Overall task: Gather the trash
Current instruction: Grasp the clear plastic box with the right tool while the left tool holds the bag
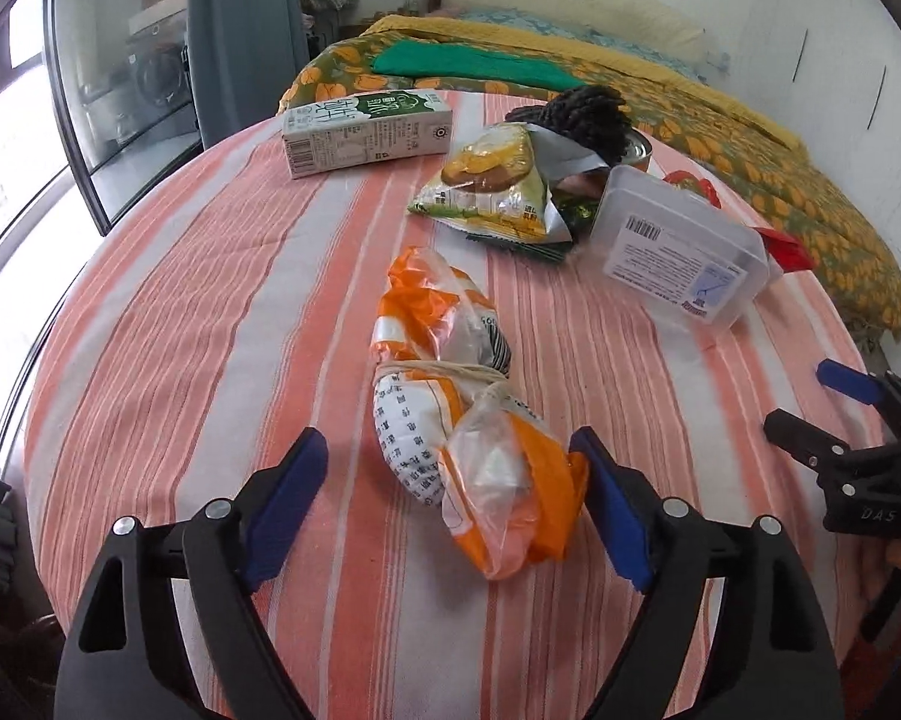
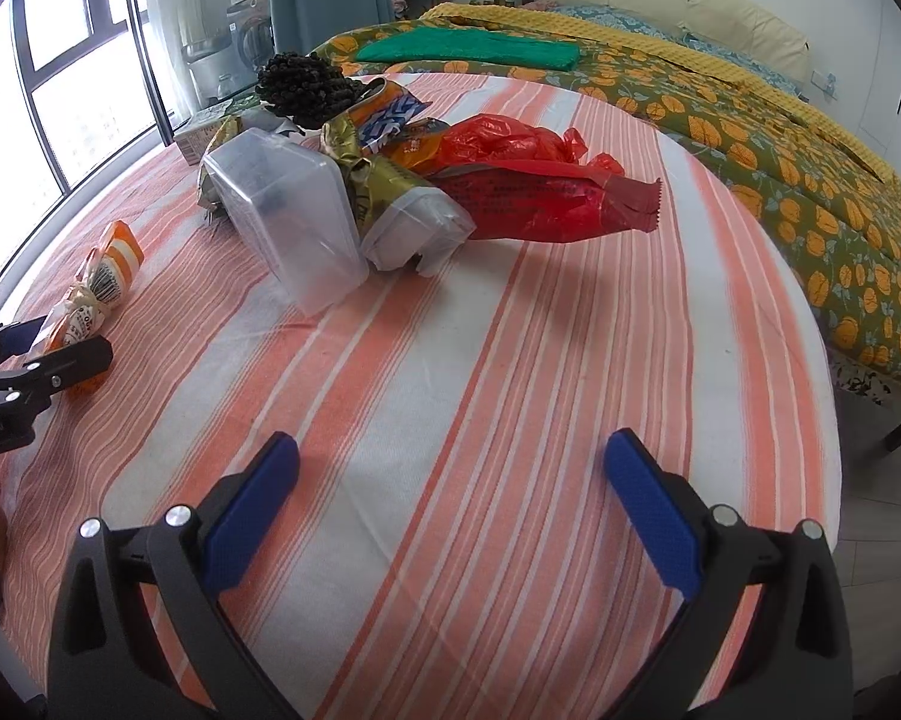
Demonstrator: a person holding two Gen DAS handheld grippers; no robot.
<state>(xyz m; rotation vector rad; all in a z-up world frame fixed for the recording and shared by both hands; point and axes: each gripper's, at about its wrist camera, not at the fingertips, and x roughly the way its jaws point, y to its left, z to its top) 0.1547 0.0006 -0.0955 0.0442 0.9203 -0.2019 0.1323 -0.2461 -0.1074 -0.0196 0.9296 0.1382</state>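
The left gripper (image 1: 450,480) is seen spread wide, its blue pads (image 1: 285,504) lying on either side of the near end of an orange-and-white bag (image 1: 456,420) tied with string; whether the right-hand pad touches the bag cannot be told. The bag lies on the striped tablecloth (image 1: 210,300). The right gripper (image 2: 450,498) is also spread, nothing between its fingers, over bare cloth (image 2: 450,360).

Farther back a heap of trash is gathered: a milk carton (image 1: 366,132) on its side, a green-yellow snack packet (image 1: 492,186), a clear plastic box (image 1: 684,252) and a red wrapper (image 2: 546,198) with a red plastic bag (image 2: 510,141). A dark knobbly object (image 2: 306,87) is partly covered by the wrappers and cannot be identified. The carton is almost wholly hidden in the right wrist view. The print on the packets is too small to be read.
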